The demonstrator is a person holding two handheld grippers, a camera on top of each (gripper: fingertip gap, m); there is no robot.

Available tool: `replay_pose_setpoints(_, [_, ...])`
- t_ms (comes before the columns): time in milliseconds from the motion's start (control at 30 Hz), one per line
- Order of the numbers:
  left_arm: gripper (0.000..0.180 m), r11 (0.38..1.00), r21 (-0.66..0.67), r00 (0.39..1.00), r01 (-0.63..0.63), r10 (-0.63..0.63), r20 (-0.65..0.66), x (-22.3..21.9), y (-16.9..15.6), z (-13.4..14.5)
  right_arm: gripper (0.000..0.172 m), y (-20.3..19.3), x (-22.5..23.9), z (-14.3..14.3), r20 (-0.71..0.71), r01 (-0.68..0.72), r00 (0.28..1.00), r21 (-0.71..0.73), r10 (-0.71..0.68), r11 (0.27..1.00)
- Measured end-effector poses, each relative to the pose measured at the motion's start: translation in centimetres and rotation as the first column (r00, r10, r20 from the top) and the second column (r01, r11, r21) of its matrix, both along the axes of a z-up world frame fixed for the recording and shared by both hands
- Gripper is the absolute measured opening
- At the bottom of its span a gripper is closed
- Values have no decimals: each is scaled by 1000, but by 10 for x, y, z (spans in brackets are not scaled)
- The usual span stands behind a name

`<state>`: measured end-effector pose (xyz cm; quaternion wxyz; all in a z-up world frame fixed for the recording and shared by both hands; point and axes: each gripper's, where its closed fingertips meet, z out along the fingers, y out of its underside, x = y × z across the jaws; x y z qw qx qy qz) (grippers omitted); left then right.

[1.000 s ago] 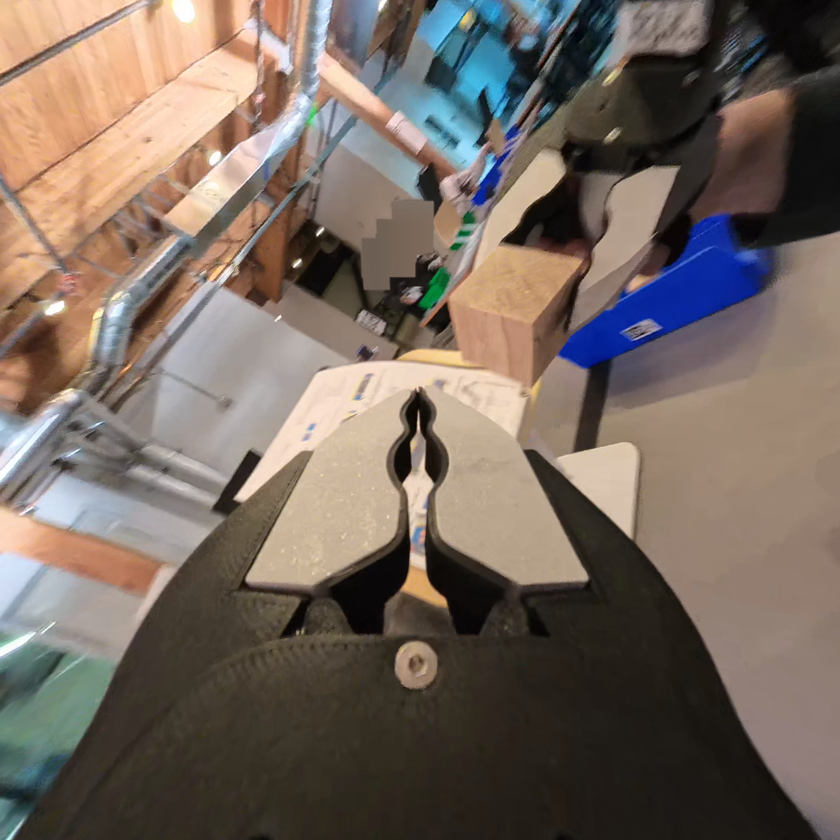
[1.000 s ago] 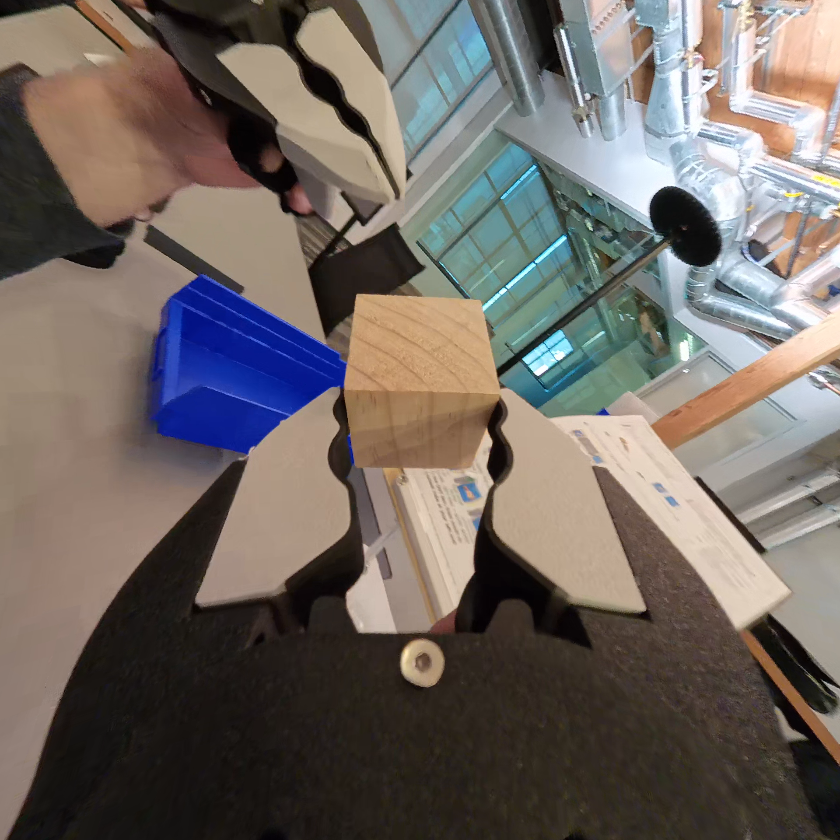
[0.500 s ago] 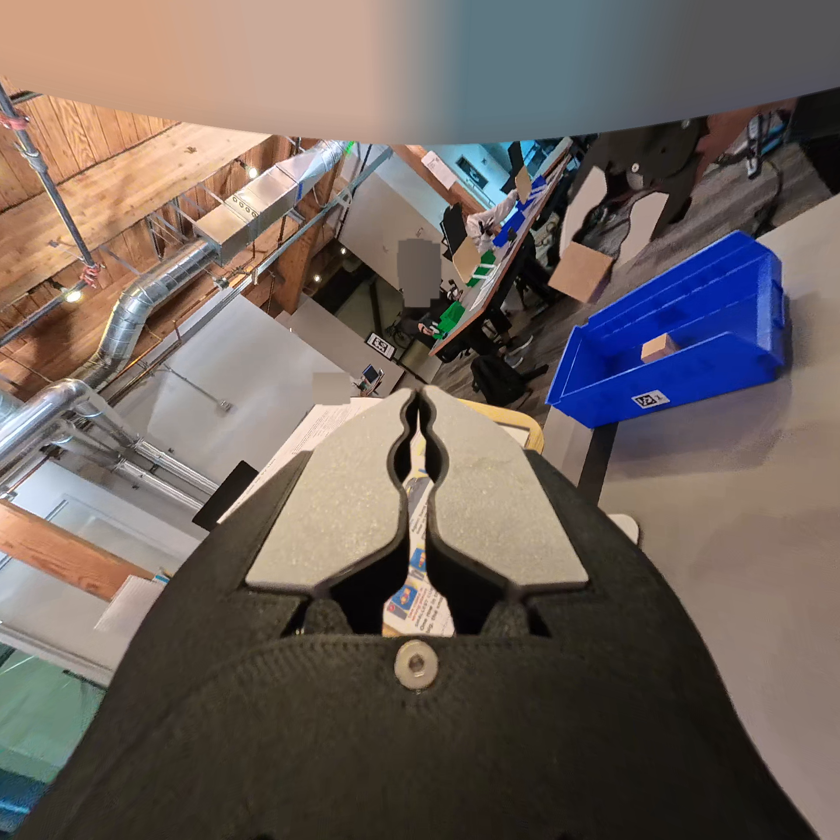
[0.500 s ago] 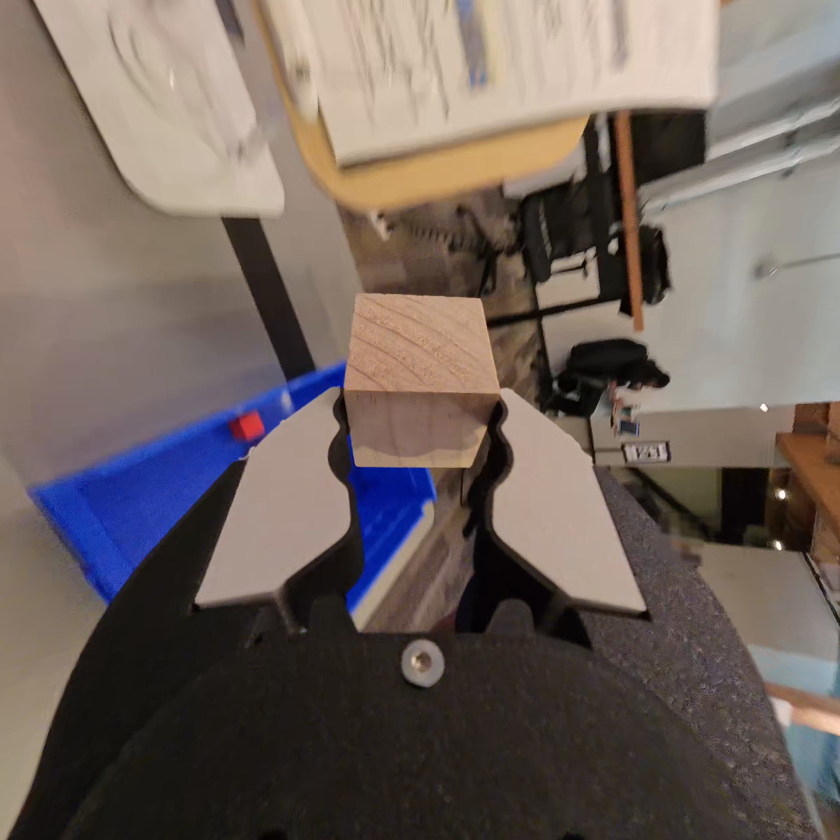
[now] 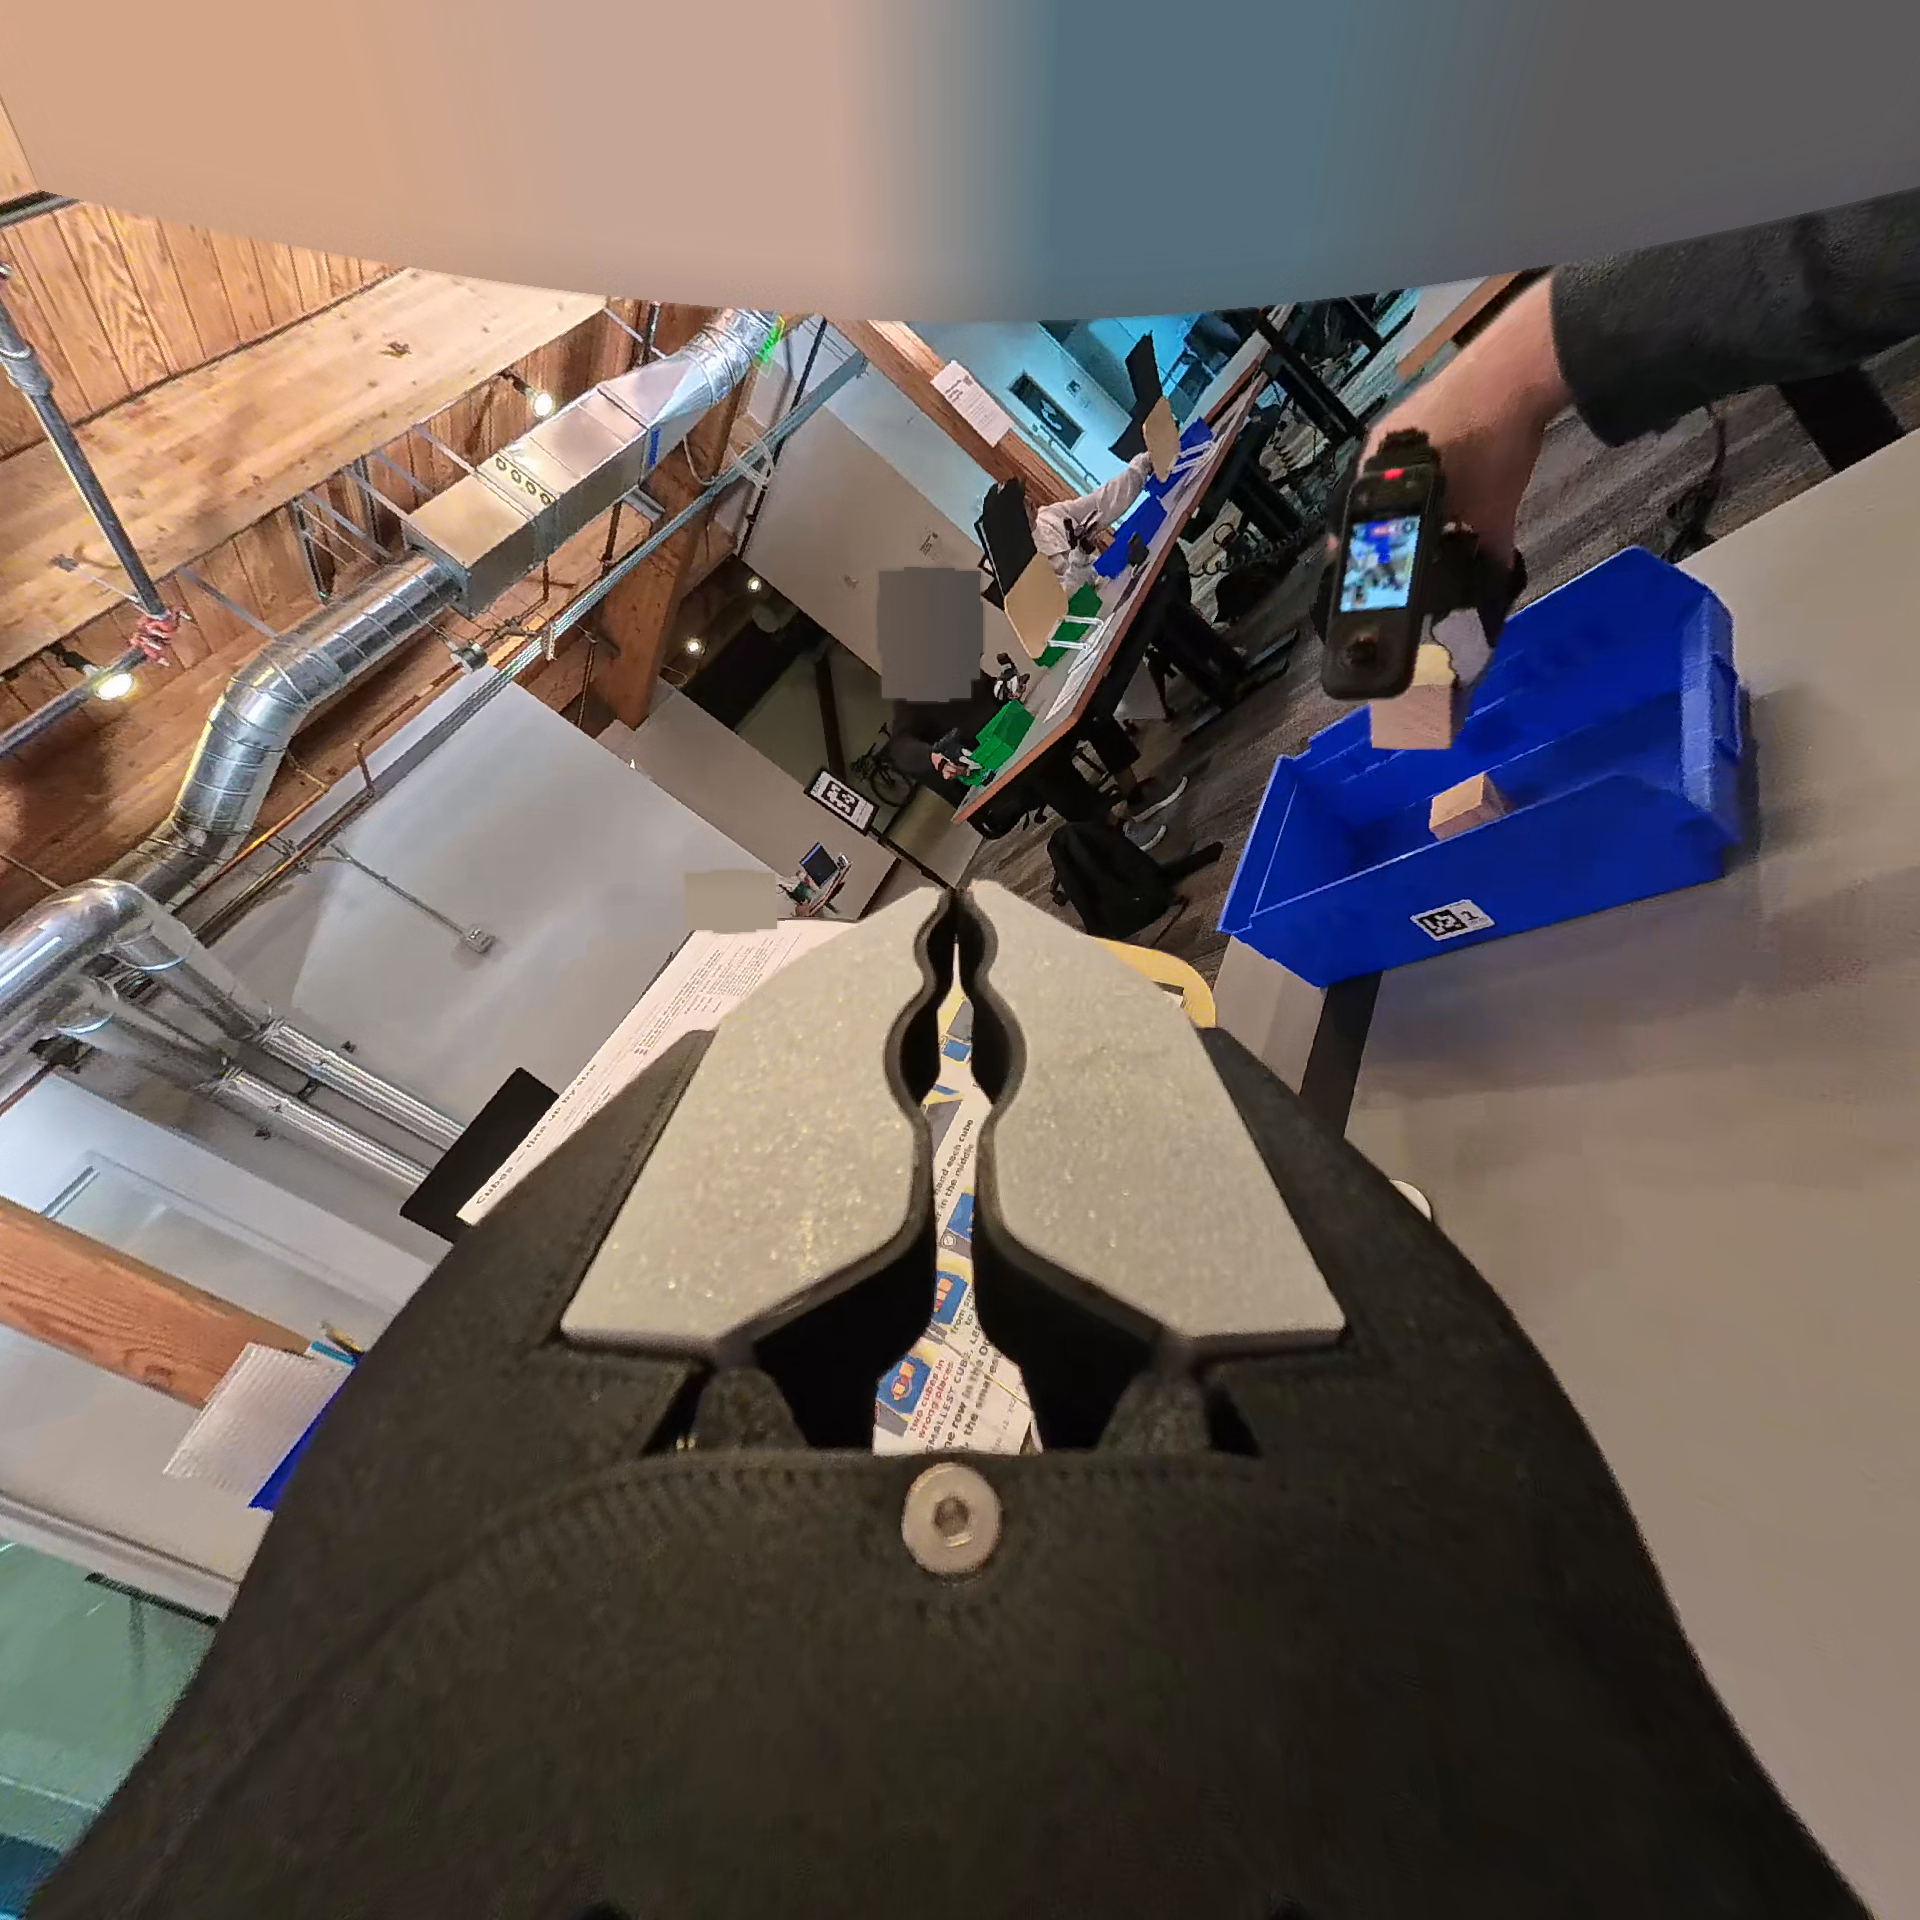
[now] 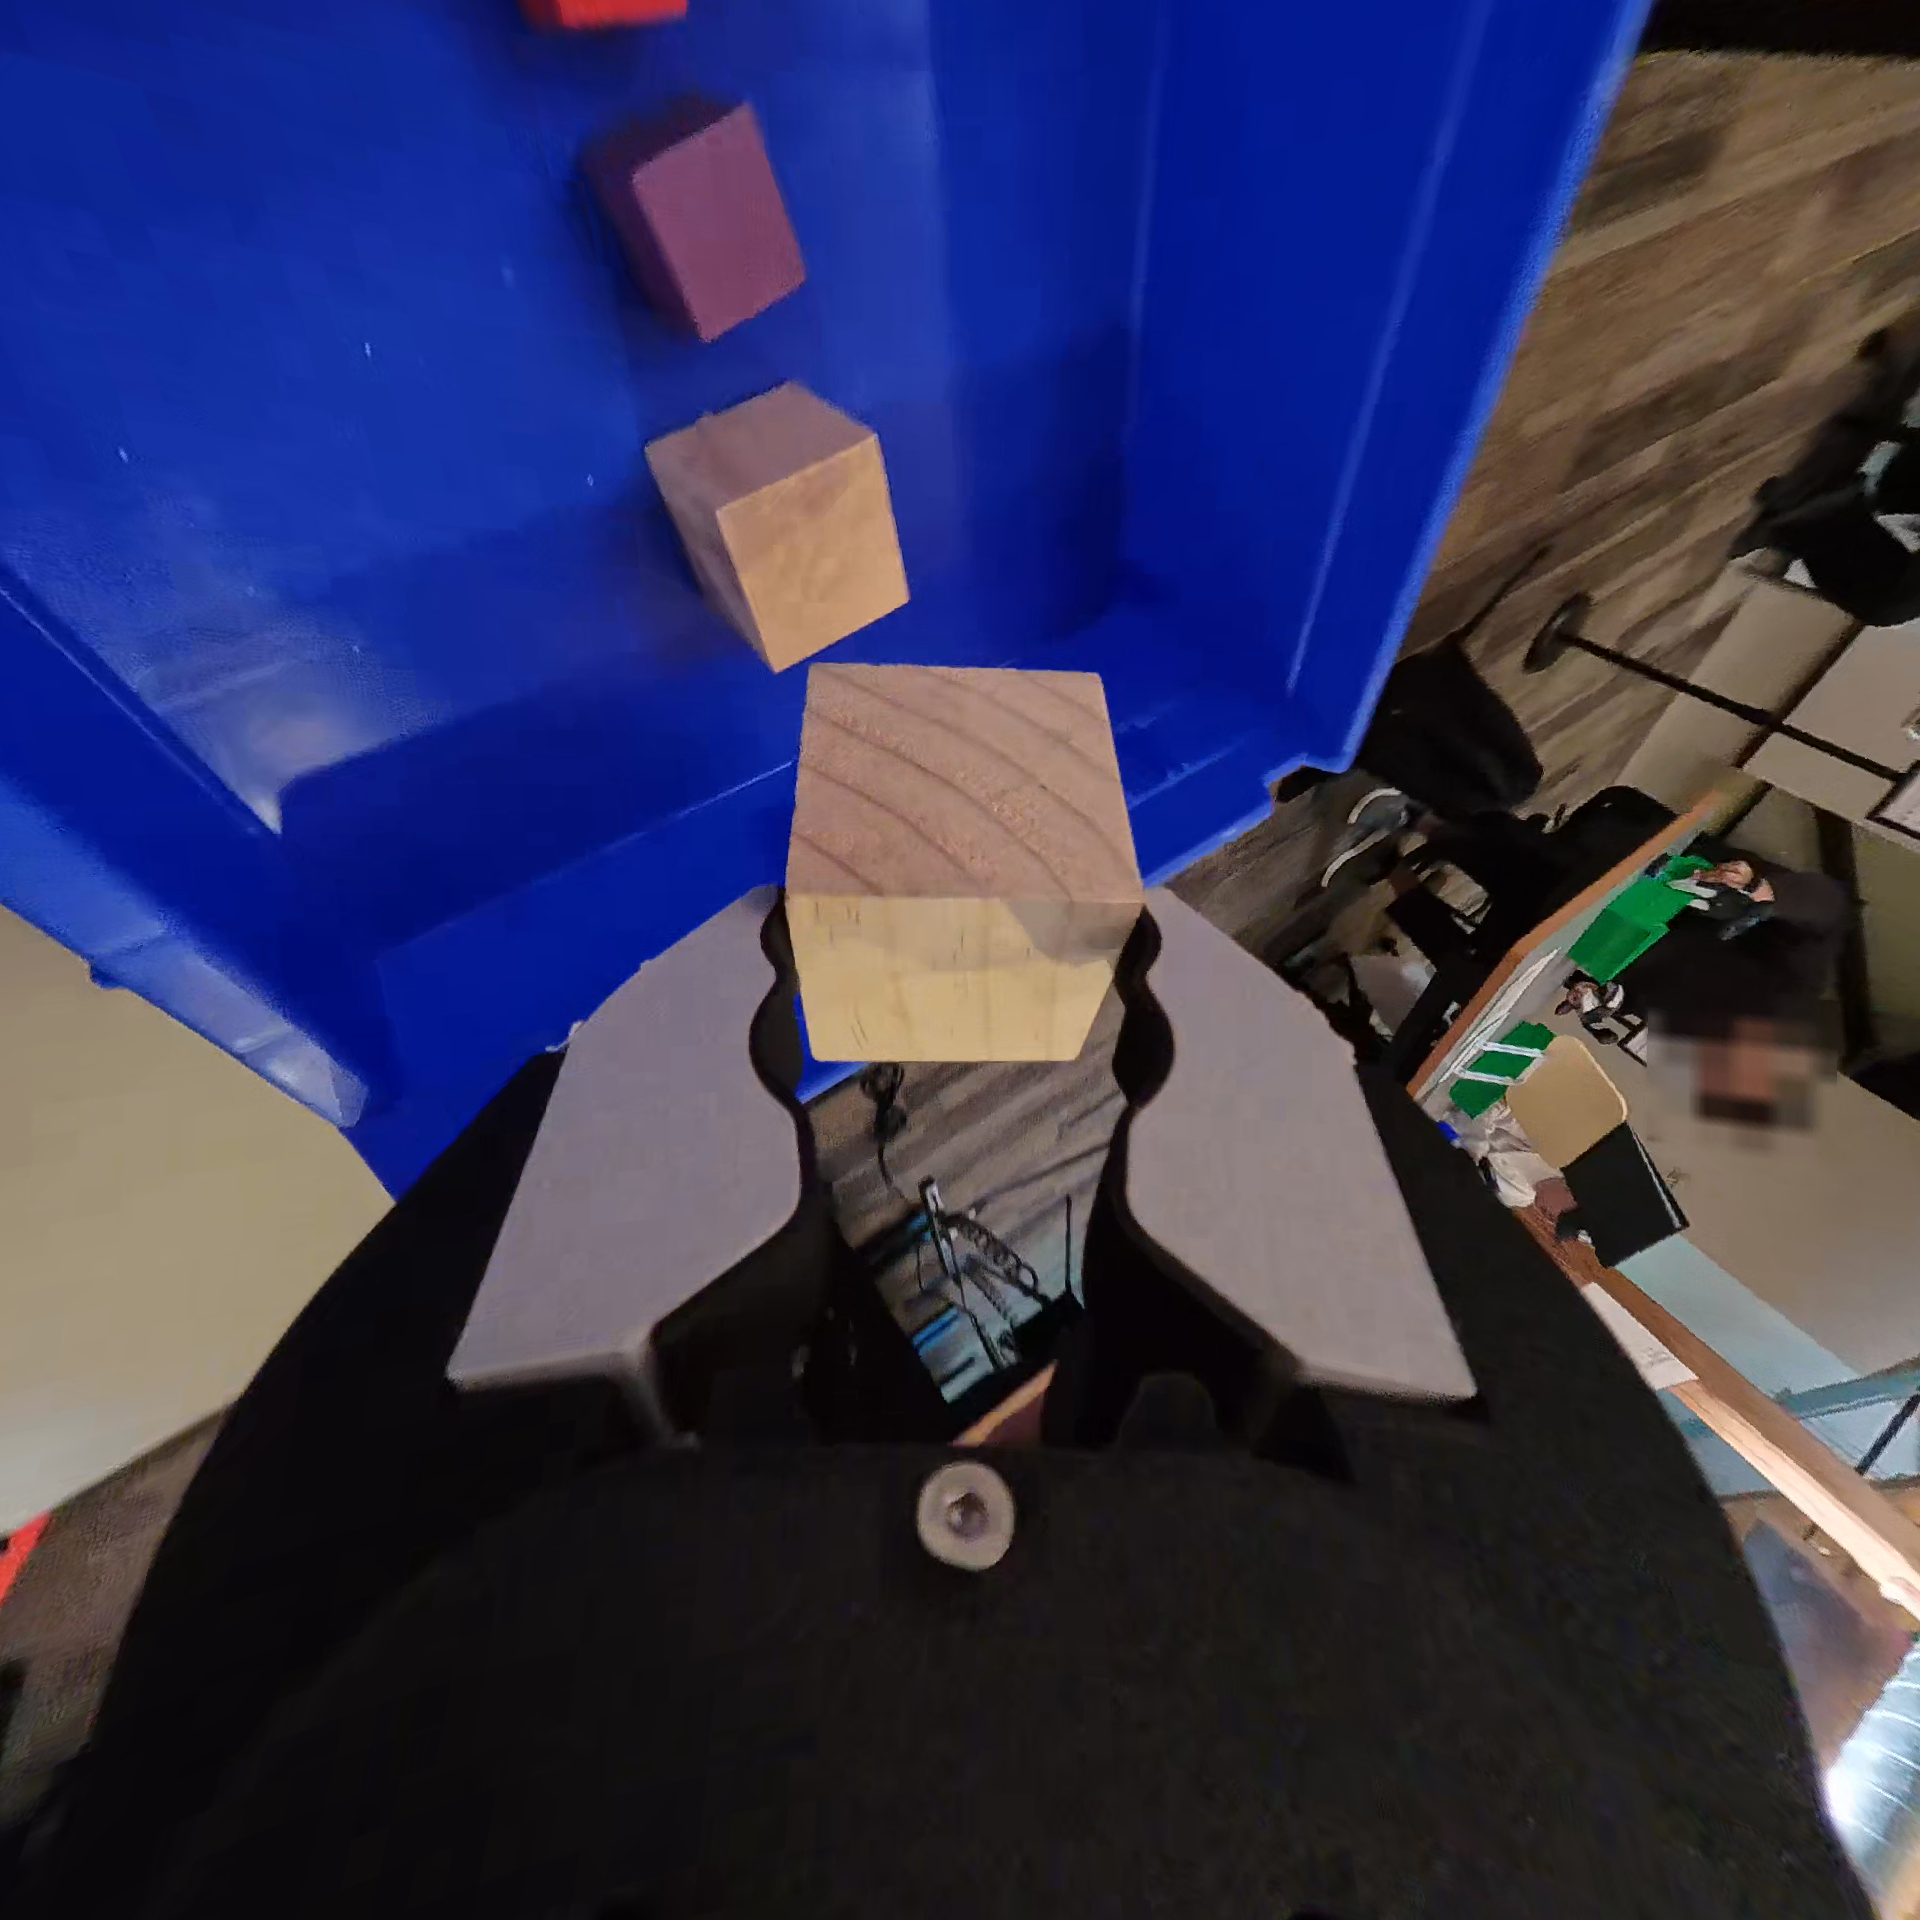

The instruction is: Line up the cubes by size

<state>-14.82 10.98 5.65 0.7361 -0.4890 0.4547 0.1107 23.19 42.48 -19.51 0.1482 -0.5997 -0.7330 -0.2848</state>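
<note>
while a large plain wooden cube (image 6: 956,862) is clamped between both pads of the right gripper (image 6: 961,971), it is held over the near end of the blue bin (image 6: 1195,364). inside the bin a smaller wooden cube (image 6: 790,520), a purple cube (image 6: 701,218) and a red cube (image 6: 603,10) are seen in a row. the left gripper (image 5: 954,920) is seen closed on nothing, well apart from the bin.

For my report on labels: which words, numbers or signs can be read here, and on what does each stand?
I do not copy writing out; these things bear it:
White sticker on the blue plastic bin: square code.
White printed paper sheet, low centre: small text, coloured pictures.
Black-and-white square code sign, far background.
Large plain wooden cube in the right gripper: no writing.
</note>
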Motion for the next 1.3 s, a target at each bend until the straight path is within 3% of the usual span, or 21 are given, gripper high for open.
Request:
replay_pose_setpoints(233, [0, 1000, -14, 1000, -6, 6, -3, -3, 4, -3, 59, 13, 15, -27, 210, 27, 978, -67, -12, 997])
replay_pose_setpoints(567, [0, 1000, -28, 1000, -8, 8, -13, -4, 7, -6, 59, 22, 20, -45, 370, 40, 929, -92, -3, 995])
replay_pose_setpoints(867, [0, 999, -46, 1000, -12, 11, -25, -3, 12, -11, 59, 23, 26, -40, 436, 45, 900, -76, -8, 996])
replay_pose_setpoints(1300, [0, 997, -74, 998, -15, 10, -57, 1, 16, -19, 59, 28, 33, -76, 451, 81, 893, -164, 1, 983])
